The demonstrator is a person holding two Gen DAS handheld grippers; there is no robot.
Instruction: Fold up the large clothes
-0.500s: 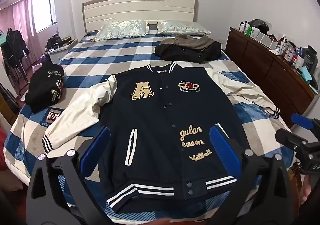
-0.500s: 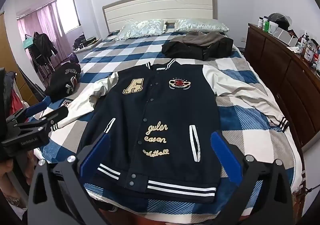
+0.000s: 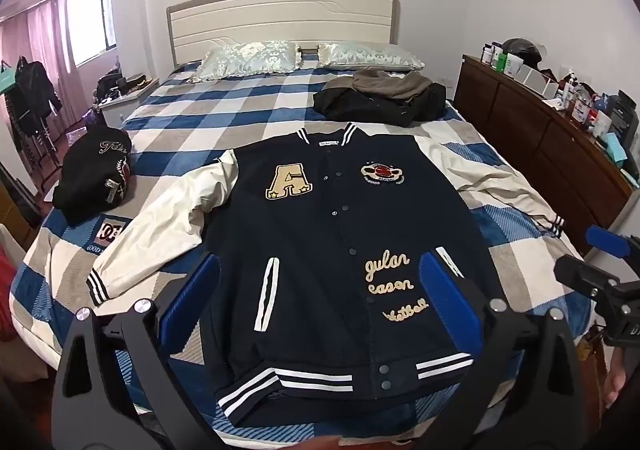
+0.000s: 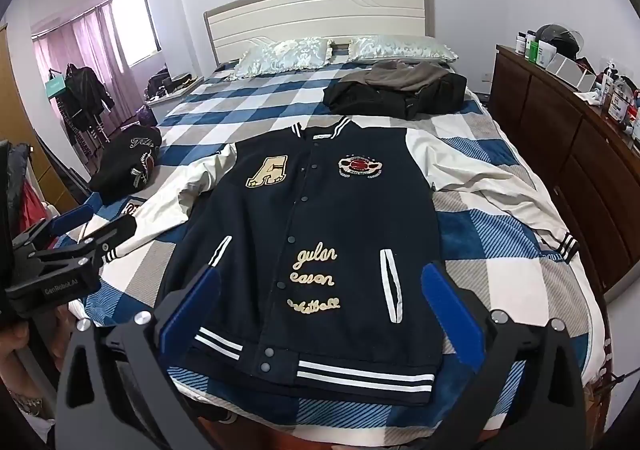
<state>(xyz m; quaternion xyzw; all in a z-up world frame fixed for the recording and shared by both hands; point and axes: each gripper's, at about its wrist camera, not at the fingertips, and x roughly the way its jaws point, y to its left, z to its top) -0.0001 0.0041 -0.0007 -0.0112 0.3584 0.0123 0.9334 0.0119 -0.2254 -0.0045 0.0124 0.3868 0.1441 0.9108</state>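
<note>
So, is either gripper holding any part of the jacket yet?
No. Left gripper and right gripper both hang open above the hem end of the jacket, which lies flat on the bed; nothing sits between the fingers.

Jacket (image 4: 320, 234): "A", "gulan", "eason"; left claw (image 4: 74, 226): "GenRobot.AI".

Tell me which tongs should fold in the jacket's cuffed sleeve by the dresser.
Probably right. The right tongs hang open over the varsity jacket's hem on that side, so the sleeve toward the dresser lies nearer them than the left tongs.
</note>
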